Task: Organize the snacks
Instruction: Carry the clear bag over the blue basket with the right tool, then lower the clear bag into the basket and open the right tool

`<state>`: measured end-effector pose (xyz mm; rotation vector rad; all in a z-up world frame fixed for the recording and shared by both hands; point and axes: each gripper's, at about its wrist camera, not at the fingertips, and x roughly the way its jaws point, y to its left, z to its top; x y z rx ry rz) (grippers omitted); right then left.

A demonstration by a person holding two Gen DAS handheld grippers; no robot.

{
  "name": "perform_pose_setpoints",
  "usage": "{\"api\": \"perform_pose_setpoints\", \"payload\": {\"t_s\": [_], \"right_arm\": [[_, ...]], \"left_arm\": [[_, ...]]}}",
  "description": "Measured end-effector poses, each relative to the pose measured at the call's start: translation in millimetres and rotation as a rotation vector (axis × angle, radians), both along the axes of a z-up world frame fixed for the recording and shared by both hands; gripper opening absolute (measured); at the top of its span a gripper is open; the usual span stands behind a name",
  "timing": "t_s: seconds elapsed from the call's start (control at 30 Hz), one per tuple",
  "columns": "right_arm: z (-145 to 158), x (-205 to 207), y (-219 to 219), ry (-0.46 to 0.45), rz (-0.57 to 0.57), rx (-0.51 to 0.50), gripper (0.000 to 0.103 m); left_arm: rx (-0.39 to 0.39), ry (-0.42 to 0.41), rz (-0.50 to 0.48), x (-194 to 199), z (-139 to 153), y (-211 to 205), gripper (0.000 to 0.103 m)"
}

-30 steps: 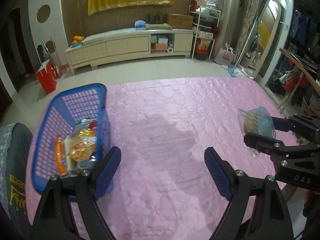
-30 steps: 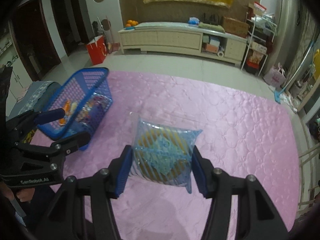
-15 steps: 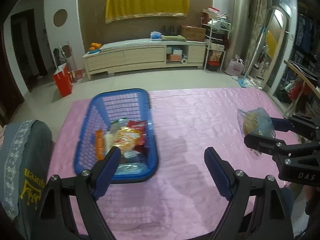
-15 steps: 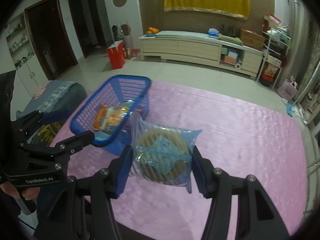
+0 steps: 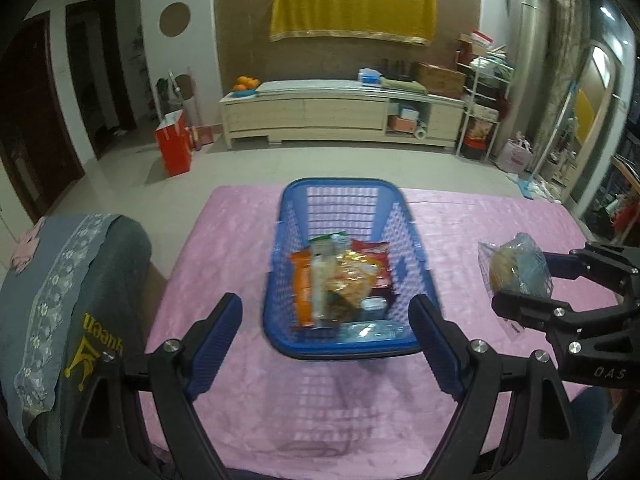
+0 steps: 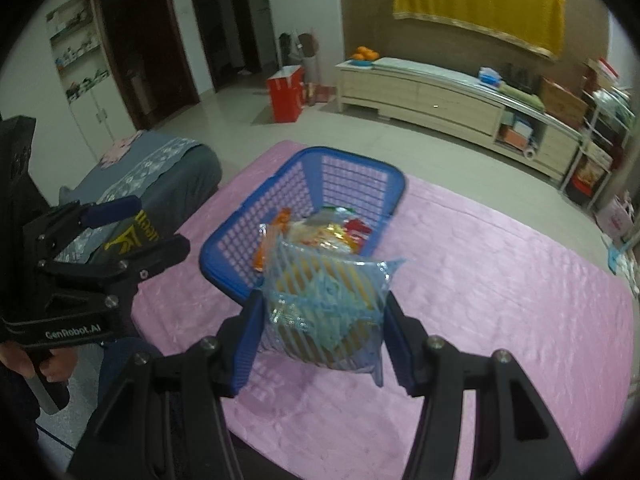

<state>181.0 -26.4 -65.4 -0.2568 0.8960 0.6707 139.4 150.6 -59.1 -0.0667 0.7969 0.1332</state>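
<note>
Right tongs grip a clear blue-printed cookie bag near a blue plastic lattice basket; left tongs gape empty.

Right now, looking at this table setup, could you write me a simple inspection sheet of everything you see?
Surface: table under a pink quilted cloth, bare apart from the basket.
Job's things: blue plastic basket holding several snack packets; clear blue-printed snack bag held above the cloth.
Clutter: nothing seen on the cloth.
Grippers: left gripper open, empty, just short of the basket; right gripper shut on the snack bag.
Cables: nothing seen.
Surroundings: grey covered chair at the table's left, long cream cabinet, red paper bag on the floor.
</note>
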Motion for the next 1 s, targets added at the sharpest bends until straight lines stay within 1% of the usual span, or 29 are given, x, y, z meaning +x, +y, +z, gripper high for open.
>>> {"api": "perform_pose_setpoints", "payload": {"t_s": [0.23, 0.43, 0.53, 0.83, 0.93, 1.0], "right_arm": [[-12, 8, 40, 0.012, 0.061, -0.022, 0.061], [-34, 19, 70, 0.064, 0.091, -0.040, 0.061], [-46, 22, 83, 0.090, 0.105, -0.059, 0.061], [-73, 35, 110, 0.151, 0.132, -0.112, 0.061], [-78, 38, 115, 0.165, 0.142, -0.118, 0.063], [-83, 39, 119, 0.184, 0.149, -0.121, 0.065]], "left_arm": [[-0.030, 0.030, 0.059, 4, -20, 42, 0.084], [-0.050, 0.059, 0.094, 8, -37, 68, 0.084], [-0.039, 0.068, 0.101, 11, -45, 74, 0.084], [-0.096, 0.109, 0.118, 20, -68, 92, 0.084], [-0.086, 0.124, 0.118, 20, -75, 92, 0.084], [-0.094, 0.132, 0.121, 20, -78, 93, 0.084]]}}
